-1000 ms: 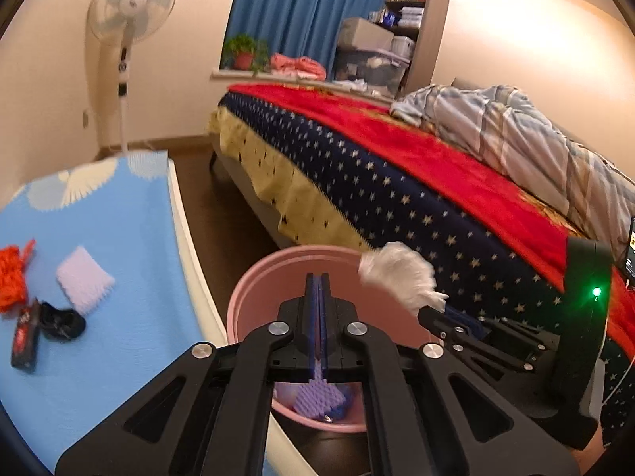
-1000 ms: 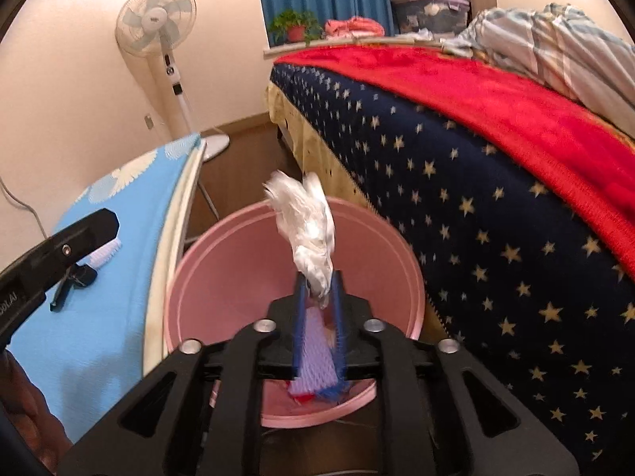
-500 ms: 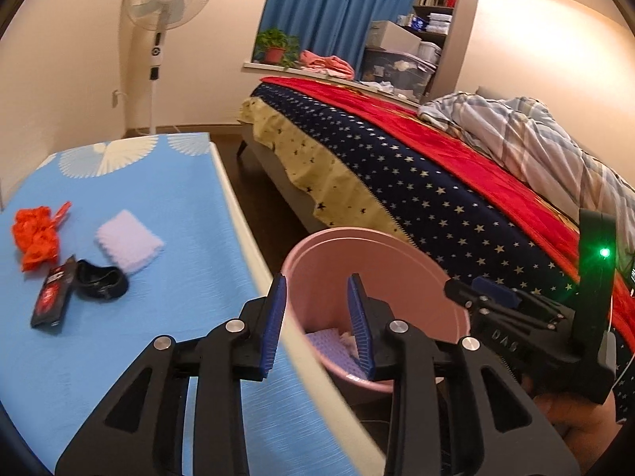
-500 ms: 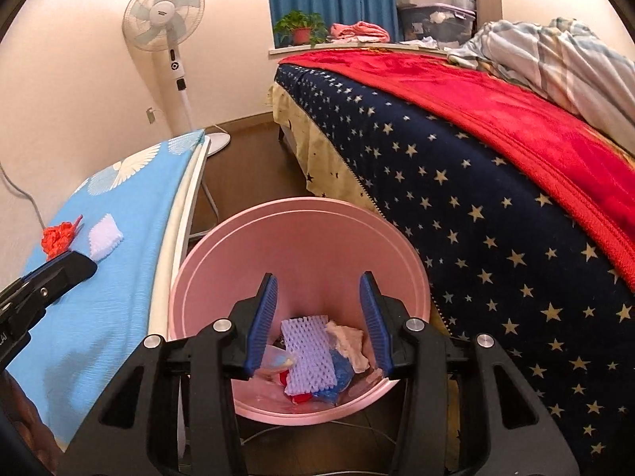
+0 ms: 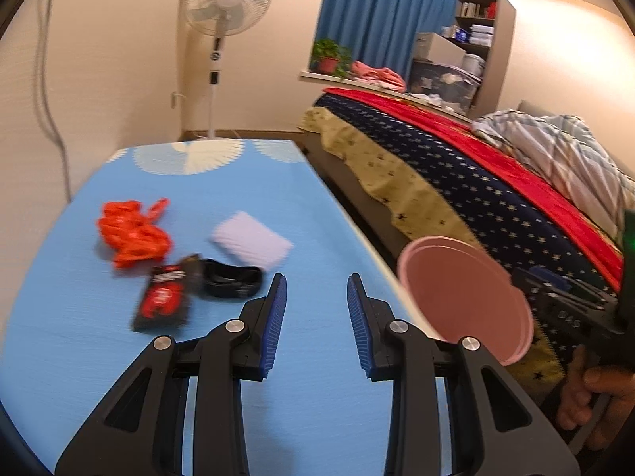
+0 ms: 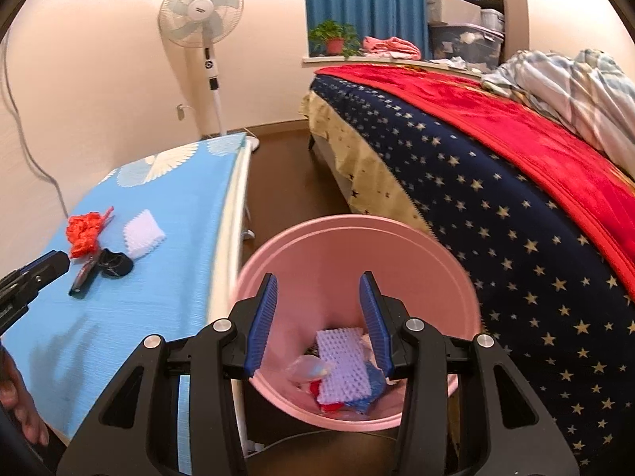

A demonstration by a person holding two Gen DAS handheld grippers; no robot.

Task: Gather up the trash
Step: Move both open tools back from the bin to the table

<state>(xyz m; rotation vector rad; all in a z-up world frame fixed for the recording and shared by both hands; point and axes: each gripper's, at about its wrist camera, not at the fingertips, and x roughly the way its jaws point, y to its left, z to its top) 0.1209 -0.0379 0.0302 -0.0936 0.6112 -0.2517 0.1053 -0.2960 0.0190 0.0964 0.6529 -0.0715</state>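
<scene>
My left gripper (image 5: pixel 316 285) is open and empty above the blue table (image 5: pixel 238 357). Ahead of it lie an orange mesh bundle (image 5: pixel 133 234), a white foam pad (image 5: pixel 251 239), a black-and-red wrapper (image 5: pixel 163 301) and a black crumpled piece (image 5: pixel 230 277). The pink bin (image 5: pixel 464 301) stands right of the table. My right gripper (image 6: pixel 319 287) is open and empty over the pink bin (image 6: pixel 357 246), which holds a lilac foam net (image 6: pixel 343 365) and other scraps. The table trash also shows in the right wrist view: the mesh (image 6: pixel 83 234), the pad (image 6: pixel 143 234).
A bed (image 6: pixel 496 198) with a starred blue and red cover runs along the right of the bin. A standing fan (image 5: pixel 224 12) is by the far wall. Brown floor (image 6: pixel 278 166) lies between table and bed.
The right gripper opened and dropped the white crumpled paper into the bin. The left gripper opened and swung left from over the bin to over the table.
</scene>
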